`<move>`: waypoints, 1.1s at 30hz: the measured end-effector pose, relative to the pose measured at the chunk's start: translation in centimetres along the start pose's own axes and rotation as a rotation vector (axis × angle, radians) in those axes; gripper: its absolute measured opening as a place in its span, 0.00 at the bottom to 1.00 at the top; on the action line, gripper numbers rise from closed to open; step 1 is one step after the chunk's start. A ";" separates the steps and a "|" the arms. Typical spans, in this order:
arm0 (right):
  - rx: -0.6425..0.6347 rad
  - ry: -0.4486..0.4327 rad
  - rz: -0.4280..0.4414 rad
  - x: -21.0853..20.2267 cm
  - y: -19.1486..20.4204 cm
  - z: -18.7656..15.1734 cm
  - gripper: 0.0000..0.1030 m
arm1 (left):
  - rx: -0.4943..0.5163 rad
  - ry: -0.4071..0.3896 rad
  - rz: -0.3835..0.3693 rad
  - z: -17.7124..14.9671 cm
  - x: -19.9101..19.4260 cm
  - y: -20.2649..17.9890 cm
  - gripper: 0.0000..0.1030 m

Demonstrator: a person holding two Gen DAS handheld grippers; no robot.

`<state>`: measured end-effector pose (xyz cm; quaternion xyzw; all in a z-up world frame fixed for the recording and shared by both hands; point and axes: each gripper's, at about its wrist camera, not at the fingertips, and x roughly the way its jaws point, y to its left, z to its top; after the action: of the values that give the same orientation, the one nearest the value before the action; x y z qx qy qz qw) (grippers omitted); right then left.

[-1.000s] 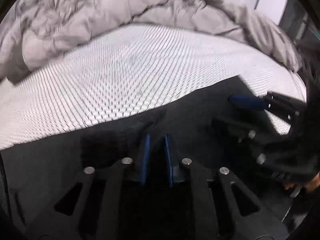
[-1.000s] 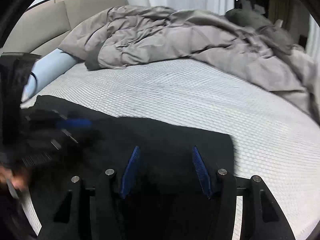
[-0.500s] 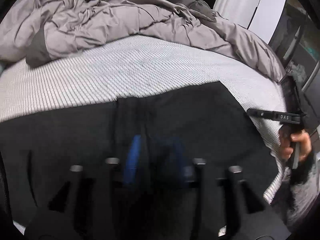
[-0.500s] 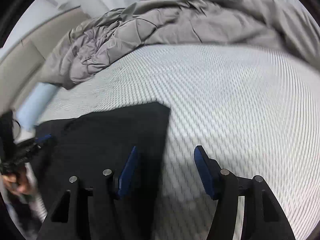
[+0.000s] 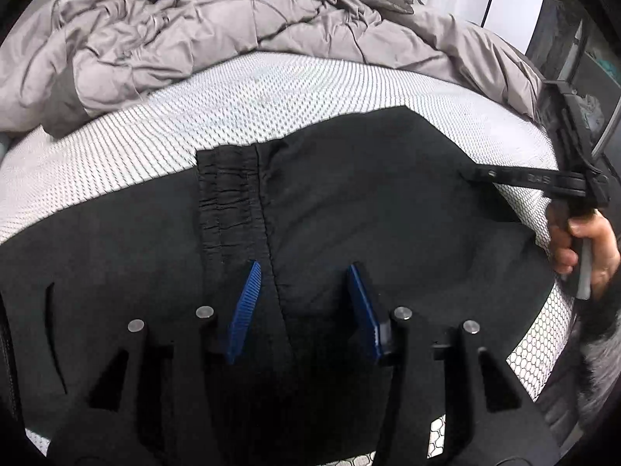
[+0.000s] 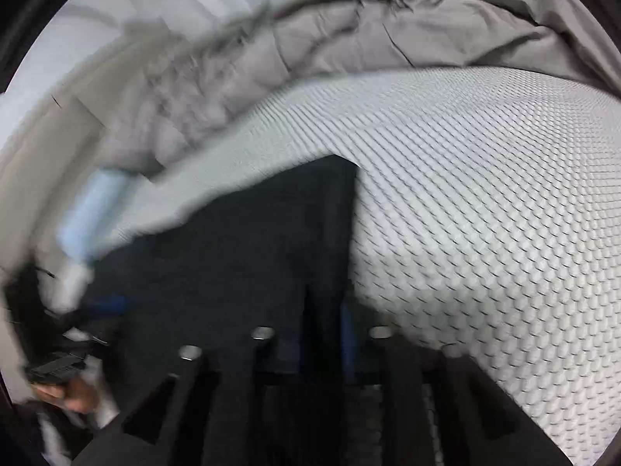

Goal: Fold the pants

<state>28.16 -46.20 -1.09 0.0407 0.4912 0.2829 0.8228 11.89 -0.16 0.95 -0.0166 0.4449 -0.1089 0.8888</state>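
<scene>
Hovering my spread left tool point(image 5: 302, 303) over the pants point(image 5: 349, 202), I pinch their right edge with my right tool point(image 6: 326, 345).

A: About the left gripper point(image 5: 303, 283)?
B: Spread wide, blue pads point(image 5: 244, 310) well apart, angled down and forward, gripping nothing.

A: And the right gripper point(image 6: 325, 326)?
B: Blurred in its own view. Pads drawn close together, with a strip of the black pants point(image 6: 248, 240) pinched between. From the left wrist view, reaching in level from the side, fingers together as one thin bar, tip at the cloth's edge.

A: The right hand point(image 5: 582, 248)?
B: Bare, wrapped round the handle, thumb on top, fingers curled beneath.

A: The left hand point(image 6: 66, 392)?
B: Barely seen, smeared by motion, low at the frame's edge, closed on its handle.
</scene>
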 end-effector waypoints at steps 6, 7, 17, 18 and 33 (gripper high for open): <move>-0.004 -0.008 0.096 -3.5 0.5 -3.1 0.46 | 0.027 -0.047 -0.103 0.4 -0.6 -2.8 0.43; 0.035 0.031 0.130 -2.9 0.1 -3.9 0.46 | 0.051 -0.023 -0.111 0.4 0.2 -3.6 0.43; 0.054 -0.036 0.108 -4.8 -0.8 -5.7 0.15 | 0.159 0.027 -0.028 -1.1 2.3 -6.3 0.44; 0.087 -0.028 0.080 -4.7 -1.5 -6.1 0.21 | 0.158 0.022 -0.023 -1.2 2.2 -6.5 0.44; 0.080 -0.053 0.216 -7.5 0.5 -8.8 0.05 | 0.134 0.020 -0.046 -1.3 2.0 -6.3 0.53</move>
<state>17.93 -51.41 0.48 0.1338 0.4729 0.3488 0.7980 10.91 -6.63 -0.65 0.0338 0.4450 -0.1588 0.8807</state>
